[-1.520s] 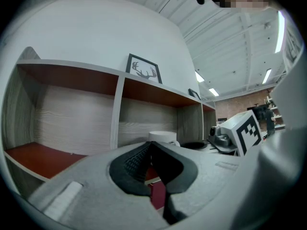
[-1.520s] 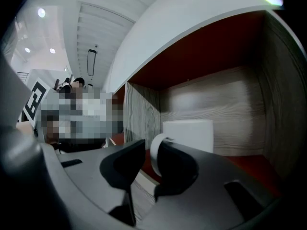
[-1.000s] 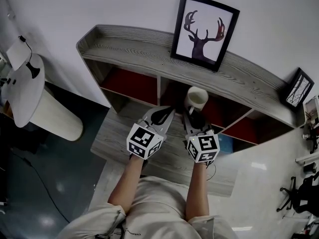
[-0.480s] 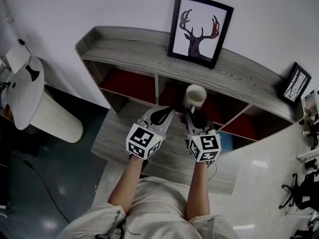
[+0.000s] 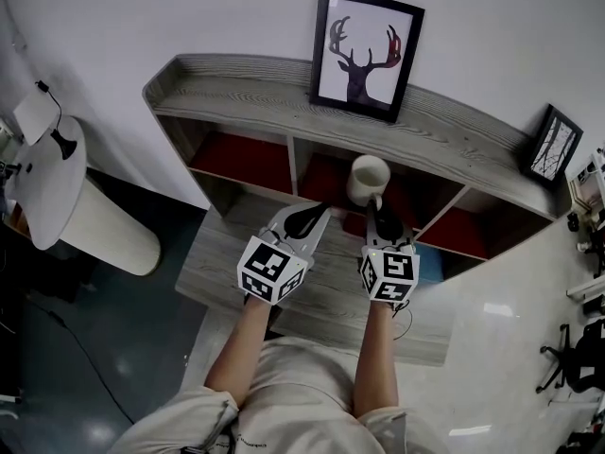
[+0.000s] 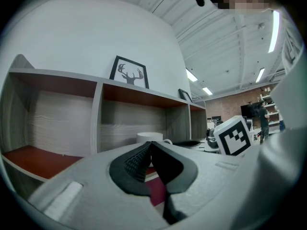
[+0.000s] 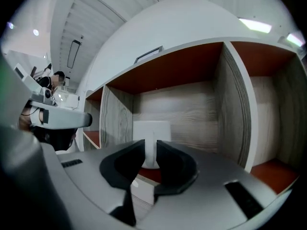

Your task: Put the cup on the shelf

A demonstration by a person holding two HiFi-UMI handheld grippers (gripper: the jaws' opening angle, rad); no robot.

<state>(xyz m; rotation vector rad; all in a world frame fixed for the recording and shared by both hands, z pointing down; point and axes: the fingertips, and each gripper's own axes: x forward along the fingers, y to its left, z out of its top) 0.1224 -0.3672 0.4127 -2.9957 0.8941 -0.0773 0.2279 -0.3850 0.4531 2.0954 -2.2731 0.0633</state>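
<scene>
Shelf (image 5: 236, 93) of grey board stood against the wall, its compartments floored in red, with a low bench (image 5: 217, 253) in front of it. The left gripper (image 5: 304, 216) hung over the bench, just left of the cup. In its own view the jaws of the left gripper (image 6: 150, 145) were pressed together with nothing between them, so it had no part in the carry.

The cup (image 5: 367, 180) was white, upright and open at the top, at the mouth of the middle compartment. From the right gripper view it (image 7: 151, 128) sat low over the red floor. I could not tell whether its base touched.

The right gripper (image 5: 377, 204) had it from behind. Its jaws stood narrow in the right gripper view, pinched on the thin white handle (image 6: 167, 141), with the cup's body beyond the tips of the right gripper (image 7: 149, 152).

It looked like glazed ceramic: rigid, smooth, fairly light while empty, and liable to chip against the shelf edge. The handle seemed the right place to hold it, since the body looked too wide for these jaws. Held there, though, the weight hung forward and the cup could swing or tilt if the pinch slackened.

A deer print (image 5: 361, 53) stood on the shelf top above the cup, and a small frame (image 5: 553, 148) stood at the far right.
</scene>
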